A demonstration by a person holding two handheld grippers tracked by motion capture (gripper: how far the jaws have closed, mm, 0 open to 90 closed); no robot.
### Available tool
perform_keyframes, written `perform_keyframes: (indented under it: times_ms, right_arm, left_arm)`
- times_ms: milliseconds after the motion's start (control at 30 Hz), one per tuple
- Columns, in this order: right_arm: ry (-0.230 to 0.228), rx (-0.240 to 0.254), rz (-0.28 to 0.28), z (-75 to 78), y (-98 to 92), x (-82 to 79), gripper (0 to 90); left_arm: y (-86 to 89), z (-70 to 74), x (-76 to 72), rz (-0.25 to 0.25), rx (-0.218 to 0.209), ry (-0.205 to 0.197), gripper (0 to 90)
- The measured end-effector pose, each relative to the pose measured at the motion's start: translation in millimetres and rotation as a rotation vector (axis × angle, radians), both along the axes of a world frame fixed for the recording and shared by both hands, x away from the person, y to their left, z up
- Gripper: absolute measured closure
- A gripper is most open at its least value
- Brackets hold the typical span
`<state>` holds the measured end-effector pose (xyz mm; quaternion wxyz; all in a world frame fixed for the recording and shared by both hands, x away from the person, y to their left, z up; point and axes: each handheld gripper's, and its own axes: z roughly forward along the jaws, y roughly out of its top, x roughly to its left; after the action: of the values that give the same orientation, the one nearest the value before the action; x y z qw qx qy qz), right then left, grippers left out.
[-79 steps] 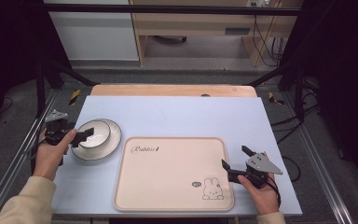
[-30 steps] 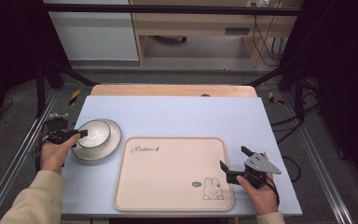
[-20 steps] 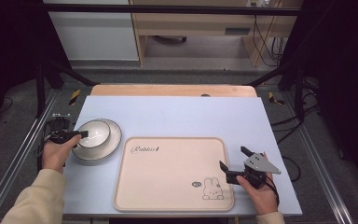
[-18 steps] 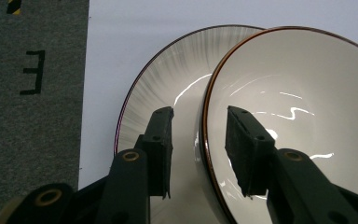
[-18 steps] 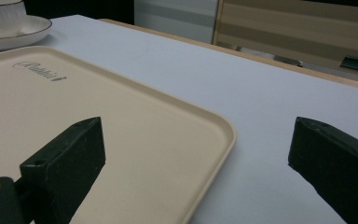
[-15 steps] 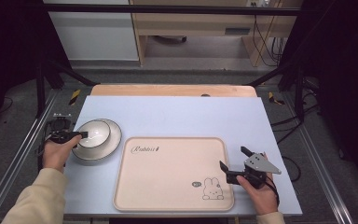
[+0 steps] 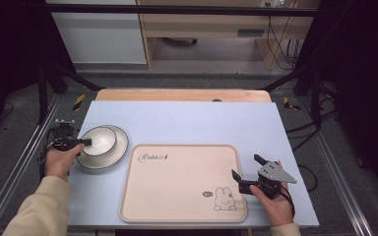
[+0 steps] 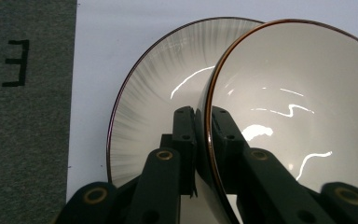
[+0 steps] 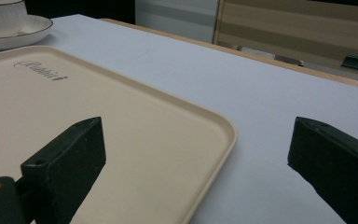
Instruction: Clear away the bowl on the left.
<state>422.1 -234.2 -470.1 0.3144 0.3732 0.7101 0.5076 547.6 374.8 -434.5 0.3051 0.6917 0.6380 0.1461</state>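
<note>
**Left gripper view: rim pinch on a bowl resting in its plate**

The left gripper [image 8: 203, 121] has its jaws closed narrow on the near rim of the white bowl [image 8: 289, 98], one jaw inside the wall and one outside. The bowl sits in the ribbed plate [image 8: 144, 93] at the table's left edge, just left of the beige tray [image 7: 182, 184] as the high view shows. The right gripper [image 7: 248, 171] hovers with jaws spread wide at the tray's right rim, holding nothing.

Judged from this grasp, the step in hand is lifting the bowl clear of the plate, probably toward the tray. A thin glazed rim held at one point tends to pivot, so the pinch should stay firm and the wrist level. Raise the bowl straight up before travelling sideways, lest its foot drag the plate. Set it down flat on the tray, away from the waiting right gripper.
</note>
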Motion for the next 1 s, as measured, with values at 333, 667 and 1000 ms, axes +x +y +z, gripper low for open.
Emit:
perform_keyframes:
  times_ms: [333,667,1000]
  right_arm:
    - [-0.002,-0.005,0.003,-0.3,0.2,0.5,4.2]
    - [-0.006,-0.013,0.006,-0.5,0.9,0.5,4.2]
    - [-0.052,-0.043,0.014,0.7,1.3,-0.1,4.7]
  left_arm:
    - [-2.9,7.1,-8.0,0.021,-0.027,-0.053,82.1]
    - [-9.5,15.4,-16.9,-0.011,-0.076,-0.091,82.1]
    - [-24.5,26.3,-23.3,-0.049,-0.096,-0.130,82.0]
